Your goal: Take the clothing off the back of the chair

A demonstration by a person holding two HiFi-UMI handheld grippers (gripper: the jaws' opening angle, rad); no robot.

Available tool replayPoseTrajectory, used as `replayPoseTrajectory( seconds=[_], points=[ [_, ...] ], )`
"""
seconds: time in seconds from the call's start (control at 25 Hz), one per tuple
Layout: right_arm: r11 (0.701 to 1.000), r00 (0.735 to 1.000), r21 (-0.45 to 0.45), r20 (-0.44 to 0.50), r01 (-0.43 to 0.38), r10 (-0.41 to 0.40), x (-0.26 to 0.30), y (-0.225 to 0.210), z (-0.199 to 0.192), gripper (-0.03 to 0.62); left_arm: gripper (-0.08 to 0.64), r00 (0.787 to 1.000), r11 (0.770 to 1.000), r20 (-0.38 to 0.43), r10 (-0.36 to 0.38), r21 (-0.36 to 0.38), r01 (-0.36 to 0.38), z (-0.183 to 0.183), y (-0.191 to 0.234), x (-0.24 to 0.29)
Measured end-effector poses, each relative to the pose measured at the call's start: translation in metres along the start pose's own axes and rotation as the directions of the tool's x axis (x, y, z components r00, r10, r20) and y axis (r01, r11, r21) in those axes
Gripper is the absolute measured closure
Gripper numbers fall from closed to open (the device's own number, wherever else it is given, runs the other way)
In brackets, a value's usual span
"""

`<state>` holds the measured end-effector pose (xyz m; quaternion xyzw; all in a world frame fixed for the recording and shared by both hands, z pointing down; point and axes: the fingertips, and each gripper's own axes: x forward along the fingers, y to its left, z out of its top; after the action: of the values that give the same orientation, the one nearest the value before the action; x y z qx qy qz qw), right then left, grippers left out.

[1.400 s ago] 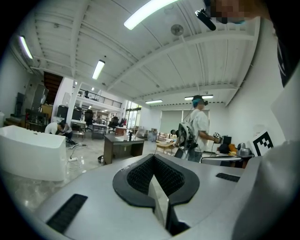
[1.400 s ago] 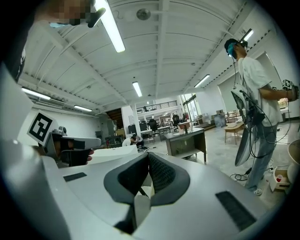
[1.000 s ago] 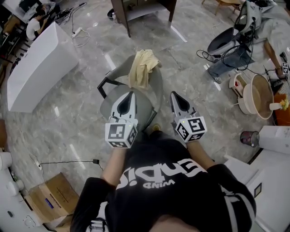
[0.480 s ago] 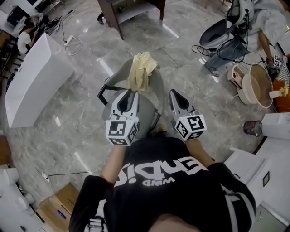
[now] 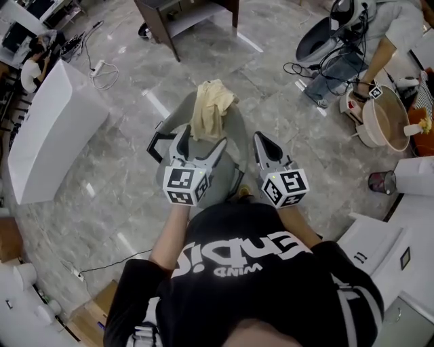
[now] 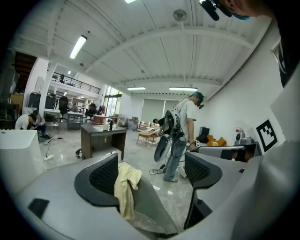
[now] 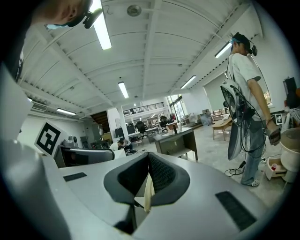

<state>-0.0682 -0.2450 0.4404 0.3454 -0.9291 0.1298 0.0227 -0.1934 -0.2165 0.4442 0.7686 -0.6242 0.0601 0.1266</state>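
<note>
A pale yellow garment [image 5: 209, 108] hangs over the back of a grey chair [image 5: 230, 146] just ahead of me. My left gripper [image 5: 202, 137] hovers over the seat, short of the garment. Its jaws are opening wide and grip nothing. In the left gripper view the garment [image 6: 125, 187] and the chair back [image 6: 152, 211] show beyond the spread jaws of the left gripper [image 6: 151, 173]. My right gripper [image 5: 260, 137] is by the chair's right side, shut. In the right gripper view the right gripper [image 7: 148, 176] shows only a thin sliver of the garment [image 7: 148, 197] through its slit.
A white cabinet [image 5: 51, 129] stands on the left. A dark desk [image 5: 183, 17] is beyond the chair. At the upper right is a person [image 5: 380, 34] with gear, next to a beige tub [image 5: 386, 125]. A cable [image 5: 102, 61] trails over the marble floor, and a cardboard box [image 5: 102, 312] lies at the lower left.
The left gripper's jaws have gone from shut to wide open, and it has moved a little forward over the chair seat. The right gripper has edged forward and stays shut.
</note>
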Motion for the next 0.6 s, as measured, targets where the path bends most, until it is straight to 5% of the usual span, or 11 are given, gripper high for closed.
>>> replayPoseTrajectory(
  seconds=[0.6],
  points=[
    [0.998,0.998,0.014,-0.021,0.060,-0.060,0.008,-0.027,0.003,0.578,0.129,0.994,0.999,-0.107,0.031,0.032,-0.028,-0.047,0.066,0.111]
  ],
)
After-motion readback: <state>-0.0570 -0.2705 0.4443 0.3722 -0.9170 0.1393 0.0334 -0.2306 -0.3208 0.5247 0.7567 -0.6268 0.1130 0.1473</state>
